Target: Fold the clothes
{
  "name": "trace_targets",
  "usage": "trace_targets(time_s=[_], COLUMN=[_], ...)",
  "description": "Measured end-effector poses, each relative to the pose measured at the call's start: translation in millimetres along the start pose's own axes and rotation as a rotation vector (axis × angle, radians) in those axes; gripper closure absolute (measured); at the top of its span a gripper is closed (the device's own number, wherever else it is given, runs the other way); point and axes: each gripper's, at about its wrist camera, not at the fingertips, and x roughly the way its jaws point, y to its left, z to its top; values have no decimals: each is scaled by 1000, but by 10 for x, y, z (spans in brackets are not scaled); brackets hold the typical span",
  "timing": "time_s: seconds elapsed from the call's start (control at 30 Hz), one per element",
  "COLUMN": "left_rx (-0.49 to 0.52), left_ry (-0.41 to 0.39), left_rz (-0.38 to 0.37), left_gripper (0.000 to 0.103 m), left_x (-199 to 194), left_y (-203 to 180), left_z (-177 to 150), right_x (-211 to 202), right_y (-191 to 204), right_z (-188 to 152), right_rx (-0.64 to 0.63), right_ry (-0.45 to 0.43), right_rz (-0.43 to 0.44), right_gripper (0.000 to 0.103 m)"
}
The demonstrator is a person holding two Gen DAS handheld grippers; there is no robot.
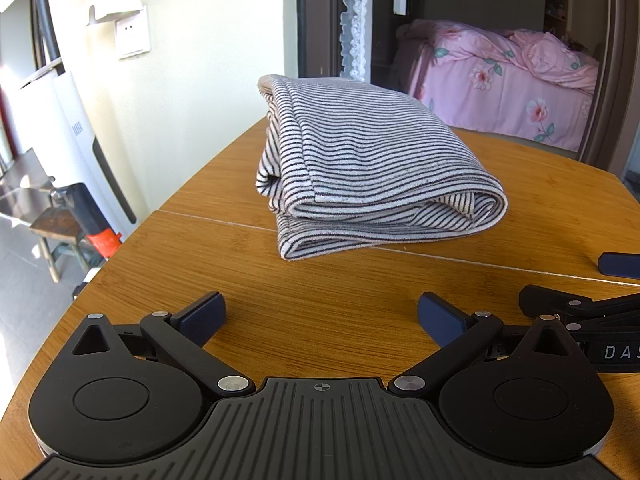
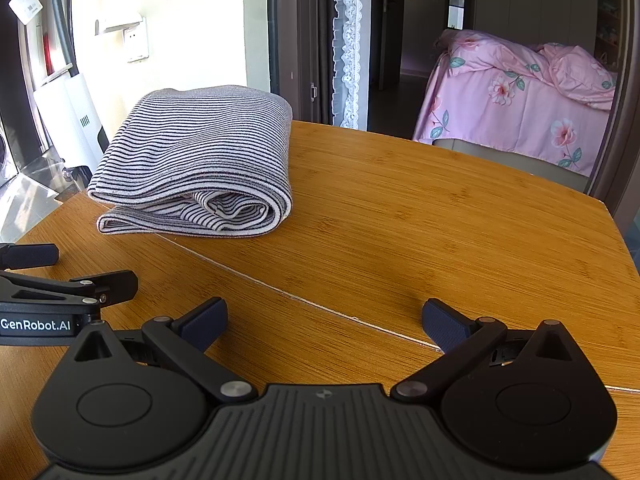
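On the table, folded striped garment (inner layers hidden); both grippers' jaws spread.

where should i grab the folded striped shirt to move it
Grip the rolled fold edge of the striped shirt, coming in from its right side with the right tool. There all layers are bound together; the near-left side shows loose open edges that would separate.

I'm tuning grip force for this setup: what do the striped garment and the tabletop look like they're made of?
Striped garment: seemingly soft knit, cotton-like jersey, matte; the rolled fold and fuzzy edges suggest it.
Table: wood-look, perhaps bamboo or laminate, smooth satin finish; fine straight grain, soft sheen and a seam line show.
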Motion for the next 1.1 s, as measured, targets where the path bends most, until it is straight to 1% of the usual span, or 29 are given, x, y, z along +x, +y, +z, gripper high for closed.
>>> trace_targets(time_s=[1.1], left_rx=[0], left_ry=[0], left_rz=[0], left_gripper=[0], left_x=[-3], left_y=[-4], left_z=[-3], right_x=[4], right_y=[30], right_z=[8], right_rx=[1], right_ry=[1], right_rz=[-3], right_gripper=[0])
